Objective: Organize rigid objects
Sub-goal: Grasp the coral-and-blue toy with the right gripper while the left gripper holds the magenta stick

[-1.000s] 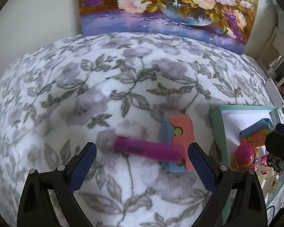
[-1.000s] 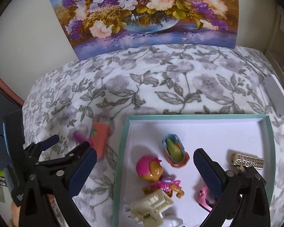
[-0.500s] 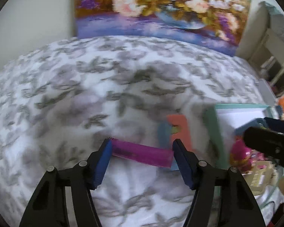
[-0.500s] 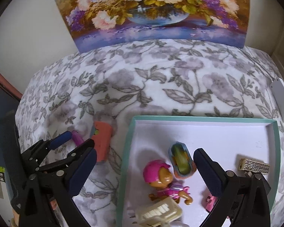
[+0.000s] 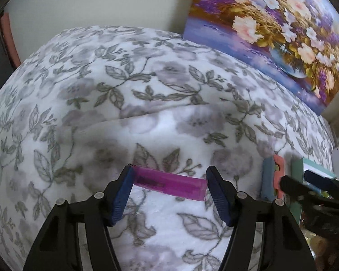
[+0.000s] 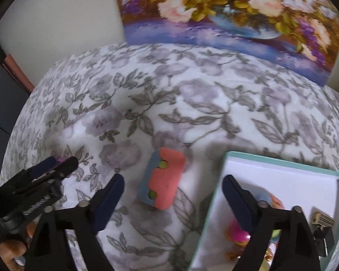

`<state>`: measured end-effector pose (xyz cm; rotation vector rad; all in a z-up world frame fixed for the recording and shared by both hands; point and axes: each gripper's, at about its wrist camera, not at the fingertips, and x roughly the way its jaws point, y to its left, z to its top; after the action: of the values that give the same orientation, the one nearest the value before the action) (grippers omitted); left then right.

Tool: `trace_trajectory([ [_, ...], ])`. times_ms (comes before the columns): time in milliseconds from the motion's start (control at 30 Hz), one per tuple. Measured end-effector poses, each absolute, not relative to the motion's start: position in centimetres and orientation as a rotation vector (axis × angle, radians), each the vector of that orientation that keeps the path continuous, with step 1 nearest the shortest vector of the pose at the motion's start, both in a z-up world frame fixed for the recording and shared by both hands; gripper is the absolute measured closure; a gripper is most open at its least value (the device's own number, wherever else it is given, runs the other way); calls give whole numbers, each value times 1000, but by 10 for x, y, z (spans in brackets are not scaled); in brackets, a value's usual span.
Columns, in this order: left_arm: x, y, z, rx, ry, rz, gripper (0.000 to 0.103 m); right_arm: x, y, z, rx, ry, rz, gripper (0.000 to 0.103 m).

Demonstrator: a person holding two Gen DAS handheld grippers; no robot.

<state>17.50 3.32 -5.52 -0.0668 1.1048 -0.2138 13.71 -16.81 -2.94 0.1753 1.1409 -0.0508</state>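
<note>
Fingers of the left gripper (image 5: pixel 169 188) pinch the purple lighter (image 5: pixel 169 184) end to end above the floral blanket (image 5: pixel 147 103). The right gripper (image 6: pixel 173 189) is closing, fingers spread either side of the orange-and-blue toy block (image 6: pixel 163 184), untouched, beside the teal-rimmed box (image 6: pixel 217 192).

**A flowered bed against a pale wall**

A soft white blanket printed with grey leaves and pale mauve blossoms (image 5: pixel 160 103) covers the whole surface, with a shallow fold running across its middle. Behind it rises a plain cream-coloured wall (image 6: pixel 63 20). A large unframed painting of pink, white and purple flowers in a blue bowl (image 6: pixel 232 13) leans against that wall. Light is even and soft.
</note>
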Motion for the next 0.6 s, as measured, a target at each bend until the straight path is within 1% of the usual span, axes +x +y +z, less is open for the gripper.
trace_trajectory([
  [167,176,35,-57,-82,1112,-214,36,147,-154,-51,144,1189,-43,23],
  [333,176,34,-58,-75,1121,-217,36,153,-151,-67,146,1223,-63,39],
  [400,176,33,-59,-70,1127,-214,36,153,-149,-69,119,1212,-80,41],
  [500,173,33,-57,-61,1143,-203,36,152,-145,-69,86,1209,-96,54],
  [600,166,32,-47,-51,1146,-205,36,147,-147,-63,121,1203,-87,55],
])
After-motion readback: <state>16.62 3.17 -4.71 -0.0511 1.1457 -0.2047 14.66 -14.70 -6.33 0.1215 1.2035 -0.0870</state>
